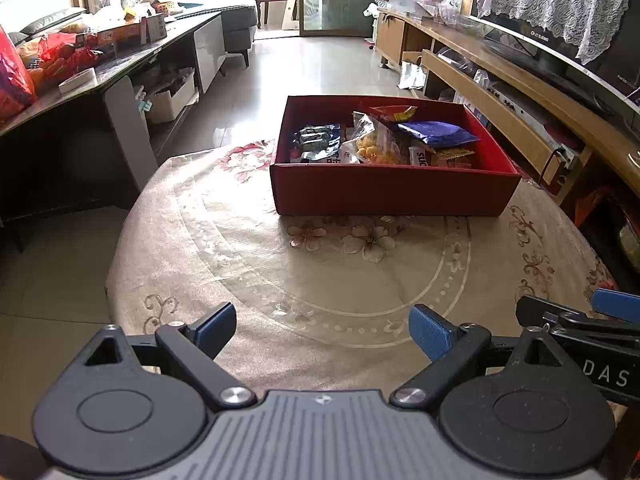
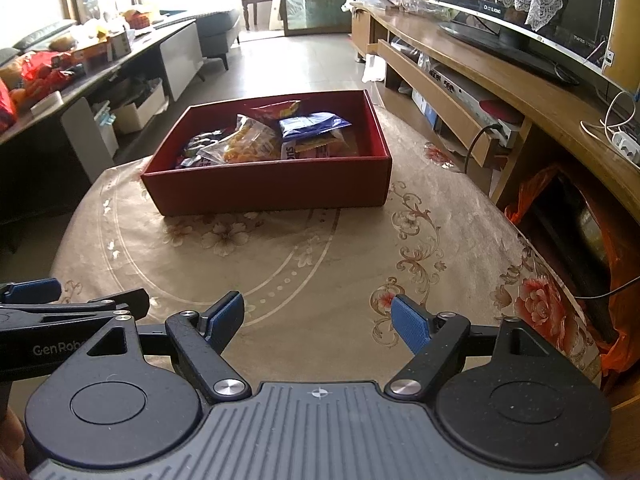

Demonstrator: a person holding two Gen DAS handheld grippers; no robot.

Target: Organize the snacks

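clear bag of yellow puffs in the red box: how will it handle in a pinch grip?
The clear crinkly plastic bag of yellow puffs probably is light and floppy, sagging from a corner pinch. Its glossy film may slip. The puffs look crushable, so grip the seam.

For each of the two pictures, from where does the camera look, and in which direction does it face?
Left wrist view: sits on the left gripper, looks forward and down over the table at the red box; open fingers show, and the right gripper at the right edge.
Right wrist view: sits on the right gripper, faces the same way; open fingers show, and the left gripper at the left edge.
Shared: the box of snacks, the table, the television.
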